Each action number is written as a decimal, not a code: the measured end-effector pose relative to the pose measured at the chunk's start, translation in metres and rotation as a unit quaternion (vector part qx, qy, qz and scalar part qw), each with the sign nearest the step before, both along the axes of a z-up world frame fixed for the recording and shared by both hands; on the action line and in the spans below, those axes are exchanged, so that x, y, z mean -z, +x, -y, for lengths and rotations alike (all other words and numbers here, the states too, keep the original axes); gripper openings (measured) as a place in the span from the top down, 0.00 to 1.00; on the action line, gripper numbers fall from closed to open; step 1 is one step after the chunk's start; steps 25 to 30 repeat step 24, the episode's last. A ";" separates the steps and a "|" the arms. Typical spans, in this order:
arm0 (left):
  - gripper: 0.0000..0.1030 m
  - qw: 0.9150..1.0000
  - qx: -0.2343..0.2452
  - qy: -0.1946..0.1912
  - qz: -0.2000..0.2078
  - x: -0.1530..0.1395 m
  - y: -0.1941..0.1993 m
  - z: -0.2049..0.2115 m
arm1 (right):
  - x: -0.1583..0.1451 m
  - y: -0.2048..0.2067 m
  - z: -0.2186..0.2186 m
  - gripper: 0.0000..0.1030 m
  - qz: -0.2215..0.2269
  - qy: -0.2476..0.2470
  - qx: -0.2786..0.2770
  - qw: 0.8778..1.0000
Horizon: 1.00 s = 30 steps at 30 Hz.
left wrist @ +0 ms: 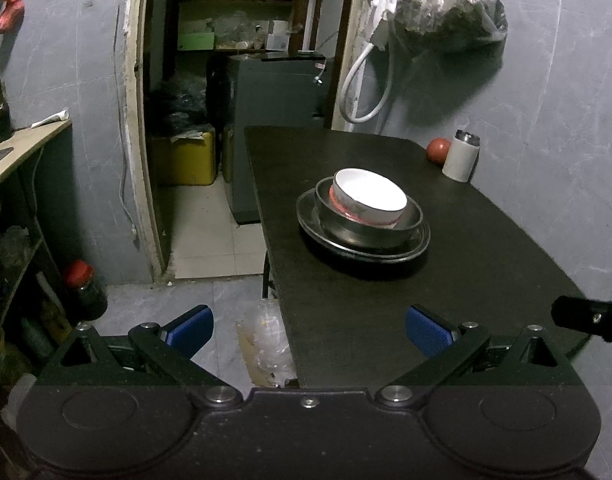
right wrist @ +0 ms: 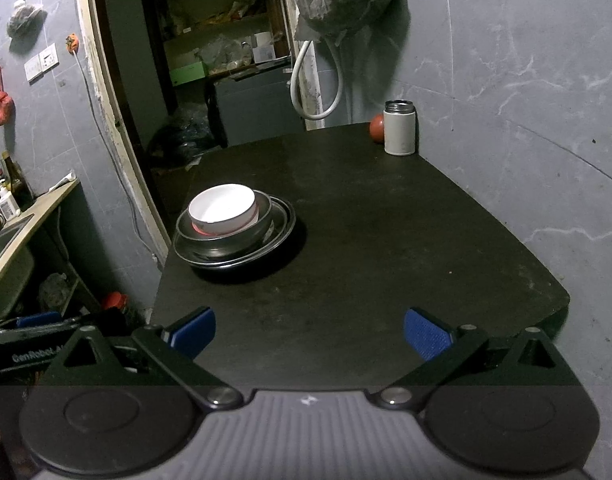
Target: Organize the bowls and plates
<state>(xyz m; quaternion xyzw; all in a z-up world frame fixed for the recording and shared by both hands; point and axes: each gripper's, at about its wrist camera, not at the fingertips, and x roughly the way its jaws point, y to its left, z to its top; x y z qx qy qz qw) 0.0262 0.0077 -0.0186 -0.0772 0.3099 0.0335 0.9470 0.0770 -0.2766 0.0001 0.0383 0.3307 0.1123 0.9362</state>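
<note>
We see the white bowl (left wrist: 369, 196) sitting inside a metal bowl (left wrist: 370, 229), on a metal plate (left wrist: 306, 212), mid black table (left wrist: 486, 264). Our left gripper (left wrist: 309, 330) & right gripper (right wrist: 309, 332) hang wide apart w/ nothing in them, well back from the stack.

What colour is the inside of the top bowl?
White, seen best in the right wrist view: the bowl is plain white inside.

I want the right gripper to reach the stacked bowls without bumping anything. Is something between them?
Nothing visible. Bare table lies between the open right gripper and the white bowl nested in the metal bowl. The white canister stands far back, off the path.
</note>
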 end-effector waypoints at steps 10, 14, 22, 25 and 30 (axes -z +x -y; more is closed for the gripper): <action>0.01 1.000 -0.005 -0.005 0.009 -0.001 0.002 0.003 | 0.000 0.000 0.000 0.00 0.000 0.000 0.000 1.000; 0.01 1.000 -0.004 -0.005 0.009 -0.001 0.002 0.003 | 0.000 0.001 0.001 0.00 -0.001 0.000 -0.001 1.000; 0.01 1.000 0.003 0.004 0.013 -0.001 0.004 0.006 | 0.002 0.005 0.003 0.00 -0.003 0.000 -0.006 1.000; 0.01 1.000 0.001 0.003 0.012 -0.001 0.004 0.006 | 0.002 0.006 0.004 0.00 -0.003 0.000 -0.007 1.000; 0.01 1.000 0.001 0.003 0.012 -0.001 0.004 0.006 | 0.002 0.006 0.004 0.00 -0.003 0.000 -0.007 1.000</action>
